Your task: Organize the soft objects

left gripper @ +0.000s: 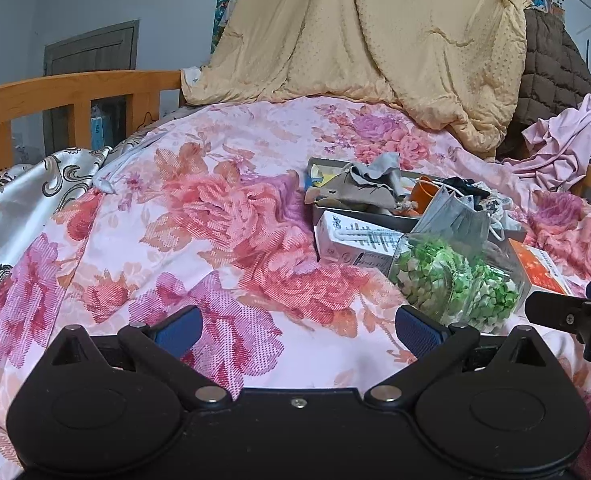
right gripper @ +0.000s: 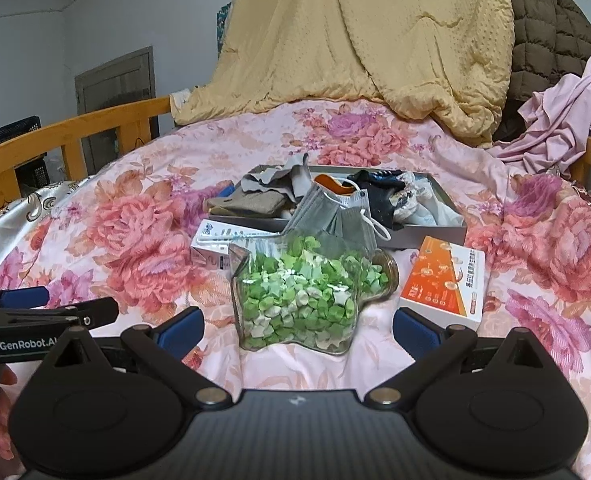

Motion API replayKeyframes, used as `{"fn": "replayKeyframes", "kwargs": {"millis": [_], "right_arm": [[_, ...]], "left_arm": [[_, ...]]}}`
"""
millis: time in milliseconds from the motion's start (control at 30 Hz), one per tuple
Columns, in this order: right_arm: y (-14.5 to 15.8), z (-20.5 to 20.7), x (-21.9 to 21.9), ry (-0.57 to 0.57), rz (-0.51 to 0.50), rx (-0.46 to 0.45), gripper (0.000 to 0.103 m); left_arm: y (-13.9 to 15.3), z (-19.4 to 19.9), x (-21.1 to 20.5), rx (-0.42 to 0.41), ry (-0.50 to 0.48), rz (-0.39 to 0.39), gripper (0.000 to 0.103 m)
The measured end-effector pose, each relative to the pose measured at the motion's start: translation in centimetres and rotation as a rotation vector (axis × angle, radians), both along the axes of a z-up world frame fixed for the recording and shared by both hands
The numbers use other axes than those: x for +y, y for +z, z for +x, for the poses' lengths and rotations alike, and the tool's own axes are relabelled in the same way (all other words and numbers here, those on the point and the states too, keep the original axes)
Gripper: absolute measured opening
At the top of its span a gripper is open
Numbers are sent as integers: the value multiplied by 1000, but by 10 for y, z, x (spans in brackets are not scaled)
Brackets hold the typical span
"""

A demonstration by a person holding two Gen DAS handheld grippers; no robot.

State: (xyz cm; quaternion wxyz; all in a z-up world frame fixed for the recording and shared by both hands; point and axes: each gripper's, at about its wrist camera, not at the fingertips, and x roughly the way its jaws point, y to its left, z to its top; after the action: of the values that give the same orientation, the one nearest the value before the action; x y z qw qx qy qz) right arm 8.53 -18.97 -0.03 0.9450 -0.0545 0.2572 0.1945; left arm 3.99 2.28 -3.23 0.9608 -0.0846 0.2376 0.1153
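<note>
A grey tray [right gripper: 451, 206] lies on the floral bedspread [right gripper: 143, 240] and holds soft items: grey and tan cloths [right gripper: 263, 192], dark socks [right gripper: 383, 192] and a grey face mask [right gripper: 335, 216] hanging over its front edge. The tray also shows in the left wrist view [left gripper: 323, 214], with the mask [left gripper: 455, 216]. My left gripper [left gripper: 297, 330] is open and empty, left of the pile. My right gripper [right gripper: 297, 330] is open and empty, just in front of a star-shaped glass jar [right gripper: 299, 292] of green paper stars.
A white box [right gripper: 215, 244] and an orange-white box [right gripper: 443, 280] lie beside the jar. A yellow quilt [right gripper: 355, 40], brown quilt [right gripper: 547, 32] and pink cloth [right gripper: 563, 112] pile at the back. A wooden bed rail [right gripper: 55, 136] runs along the left.
</note>
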Motion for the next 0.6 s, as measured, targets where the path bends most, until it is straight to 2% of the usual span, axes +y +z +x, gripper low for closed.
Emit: {"fn": "replayKeyframes", "kwargs": {"millis": [400, 600], "right_arm": [[-6, 7, -4, -65, 11, 21, 103], [-8, 6, -3, -57, -10, 31, 103]], "left_arm": [[1, -1, 0, -8, -1, 4, 102], [1, -2, -2, -4, -2, 7, 102]]}}
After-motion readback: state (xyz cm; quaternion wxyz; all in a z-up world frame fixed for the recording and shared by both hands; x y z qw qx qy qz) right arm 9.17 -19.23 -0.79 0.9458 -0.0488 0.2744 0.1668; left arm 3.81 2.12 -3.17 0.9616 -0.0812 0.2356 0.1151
